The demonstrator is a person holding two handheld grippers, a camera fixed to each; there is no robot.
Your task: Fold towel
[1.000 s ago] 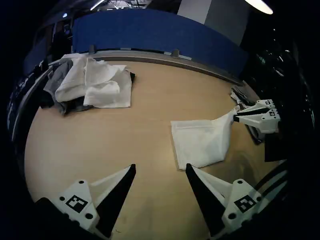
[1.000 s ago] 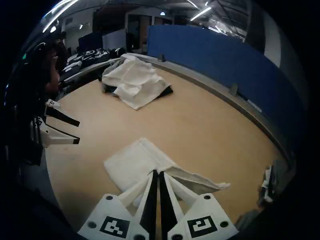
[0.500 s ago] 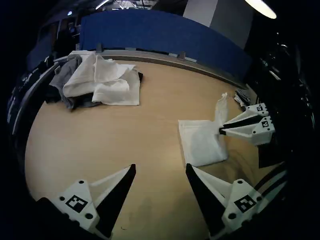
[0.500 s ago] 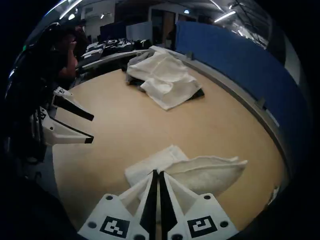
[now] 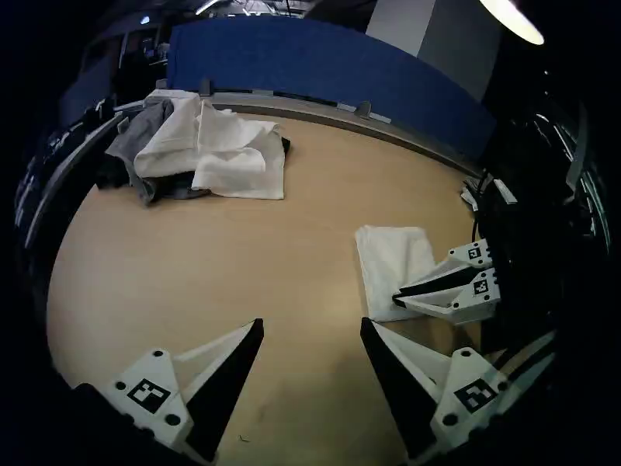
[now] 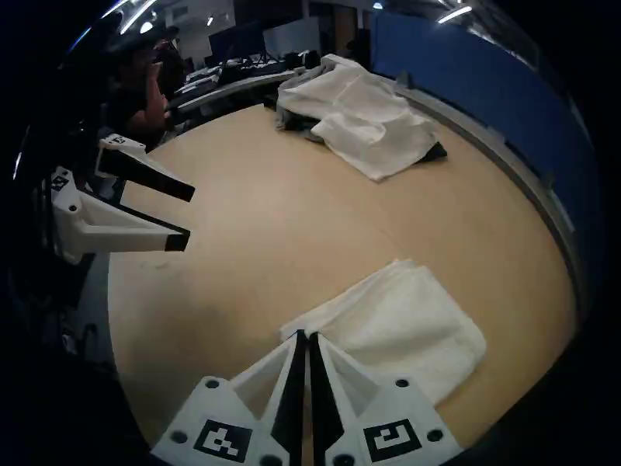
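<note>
The flap that was lifted half a second ago now lies flat. The one towel (image 6: 404, 326) rests folded near the tabletop (image 5: 233, 256) edge, with the right tongs (image 6: 305, 335) clenched on its near edge. The left tongs (image 5: 310, 326) hang released over bare wood. One laundry heap (image 5: 209, 151) sits well apart at the far rim.

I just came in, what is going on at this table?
A person holds a hand-held gripper in each hand and is folding a white towel on a wooden table. The towel lies folded and flat. The right hand-held gripper is shut on its near edge. The left hand-held gripper is open above bare table, holding nothing. A pile of cloths lies farther off, beside a blue partition.
</note>
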